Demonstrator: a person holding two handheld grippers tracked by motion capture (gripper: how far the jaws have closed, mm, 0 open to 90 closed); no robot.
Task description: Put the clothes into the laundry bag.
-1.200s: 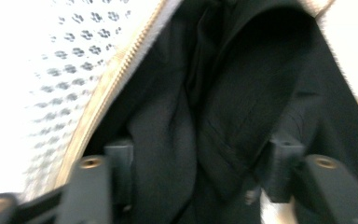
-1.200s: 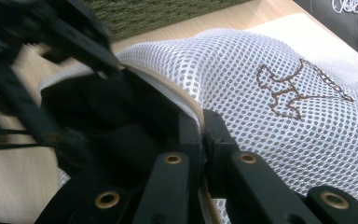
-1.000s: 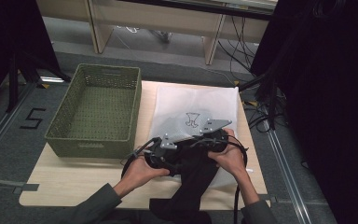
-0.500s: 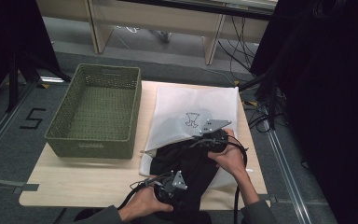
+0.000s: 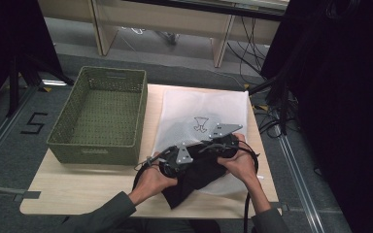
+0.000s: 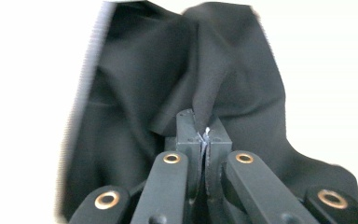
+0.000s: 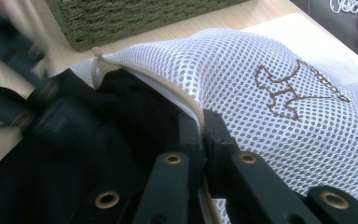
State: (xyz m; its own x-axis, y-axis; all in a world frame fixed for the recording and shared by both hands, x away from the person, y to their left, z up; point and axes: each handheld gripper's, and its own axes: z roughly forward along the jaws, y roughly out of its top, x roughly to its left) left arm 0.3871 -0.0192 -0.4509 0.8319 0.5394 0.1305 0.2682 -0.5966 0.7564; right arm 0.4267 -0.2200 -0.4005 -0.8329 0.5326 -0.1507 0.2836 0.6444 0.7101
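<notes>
the table (image 5: 92, 191) carries everything, and the white mesh laundry bag (image 5: 199, 114) spread flat on its right half is the landmark here. to the left of the bag, just beside its edge, stands the green woven basket (image 5: 99, 114), with nothing visible inside; it likely waits for the bag once it is filled.

at the near end of the bag, where its mouth lies, a black garment (image 5: 194, 177) sits partly inside the mouth and partly spilled onto the table toward the person. it appears to be on its way into the bag.

the 2 grippers meet at that mouth. the right gripper (image 7: 204, 122), on the right side of the opening, has its jaws closed on the bag's zippered rim (image 7: 168, 91), pinching mesh and zipper tape together; this probably lifts the upper lip and keeps the mouth open. the left gripper (image 6: 204, 135), at the left side of the opening, has its jaws clamped tight on a fold of the black garment, with cloth bunched up above the tips and bright white mesh all around, so it seems to be pushing the fabric inward.

in the high view both hands sit close together at the bag's near edge, the left hand (image 5: 153, 177) and right hand (image 5: 243, 165) each wrapped around a gripper.
</notes>
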